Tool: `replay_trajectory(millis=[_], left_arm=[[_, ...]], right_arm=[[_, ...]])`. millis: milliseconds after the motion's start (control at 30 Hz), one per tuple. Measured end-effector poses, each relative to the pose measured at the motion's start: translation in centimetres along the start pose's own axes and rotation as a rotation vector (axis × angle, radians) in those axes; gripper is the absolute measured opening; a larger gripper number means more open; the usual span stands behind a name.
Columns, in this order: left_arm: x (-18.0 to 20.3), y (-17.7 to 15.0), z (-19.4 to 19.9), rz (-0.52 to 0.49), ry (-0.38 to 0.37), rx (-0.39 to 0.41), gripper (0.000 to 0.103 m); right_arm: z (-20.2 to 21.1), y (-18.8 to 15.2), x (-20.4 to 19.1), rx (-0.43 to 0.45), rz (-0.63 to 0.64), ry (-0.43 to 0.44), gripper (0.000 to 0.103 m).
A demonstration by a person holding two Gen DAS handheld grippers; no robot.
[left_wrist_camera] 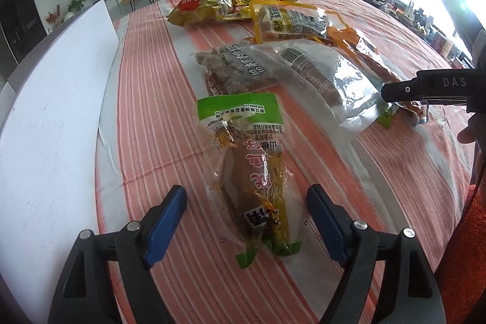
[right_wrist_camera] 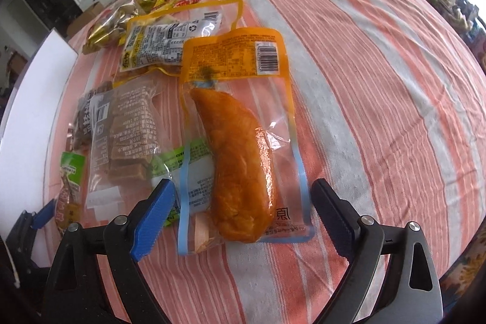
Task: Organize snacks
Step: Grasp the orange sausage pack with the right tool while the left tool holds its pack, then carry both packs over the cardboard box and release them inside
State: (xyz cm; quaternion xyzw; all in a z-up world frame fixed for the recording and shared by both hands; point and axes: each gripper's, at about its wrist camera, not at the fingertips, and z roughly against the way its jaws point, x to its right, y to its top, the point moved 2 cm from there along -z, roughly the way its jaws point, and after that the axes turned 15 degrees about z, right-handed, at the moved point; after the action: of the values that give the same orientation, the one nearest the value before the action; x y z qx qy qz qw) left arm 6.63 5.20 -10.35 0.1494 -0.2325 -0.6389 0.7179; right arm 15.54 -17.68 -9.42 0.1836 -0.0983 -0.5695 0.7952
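Note:
Several snack packs lie on a striped cloth table [left_wrist_camera: 349, 202]. My left gripper [left_wrist_camera: 246, 222] is open, jaws on either side of the near end of a green-topped pack [left_wrist_camera: 252, 169]. My right gripper [right_wrist_camera: 243, 213] is open, jaws on either side of the near end of an orange-topped clear pack holding an orange meat piece [right_wrist_camera: 240, 154]. The right gripper shows in the left wrist view [left_wrist_camera: 404, 91] beside a clear pack of brown blocks [left_wrist_camera: 322, 78]. The green-topped pack also shows in the right wrist view [right_wrist_camera: 70, 187].
A white board [left_wrist_camera: 51, 117] lies along the table's left side. A yellow pack with a red circle [left_wrist_camera: 200, 8] and an orange-edged pack [left_wrist_camera: 294, 20] lie further back. A dark-labelled pack [left_wrist_camera: 234, 69] lies mid-table. The table's near right edge [left_wrist_camera: 455, 233] is close.

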Motion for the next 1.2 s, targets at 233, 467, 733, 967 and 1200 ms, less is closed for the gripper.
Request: replay_trajectory(millis=[233,467,733,967,1200], left_arm=[[-0.8,0.0,-0.5,0.025,0.018,-0.018,0.103],[-0.6,0.1,-0.3,0.01,0.004,-0.027,0.088],[-0.6,1.1,1.7,0.074,-0.128,-0.012,0.029],[0.0,1.7,3.2,0.097,-0.215,0.005,0.029],[0.0,2.5,8.0,0.122,-0.317,0.046,0.029]], right_arm=[[-0.3,0.4,-0.7,-0.001,-0.011,-0.038,0.093],[-0.3,0.5,-0.8,-0.032,-0.002,-0.039,0.09],[1.6,-0.6,2.4,0.064,-0.121,0.194,0.055],[4.9,-4.7,8.8,0.257,-0.445,0.519,0.056],[7.7,-5.3,8.0,0.317,-0.437,0.618,0.056]])
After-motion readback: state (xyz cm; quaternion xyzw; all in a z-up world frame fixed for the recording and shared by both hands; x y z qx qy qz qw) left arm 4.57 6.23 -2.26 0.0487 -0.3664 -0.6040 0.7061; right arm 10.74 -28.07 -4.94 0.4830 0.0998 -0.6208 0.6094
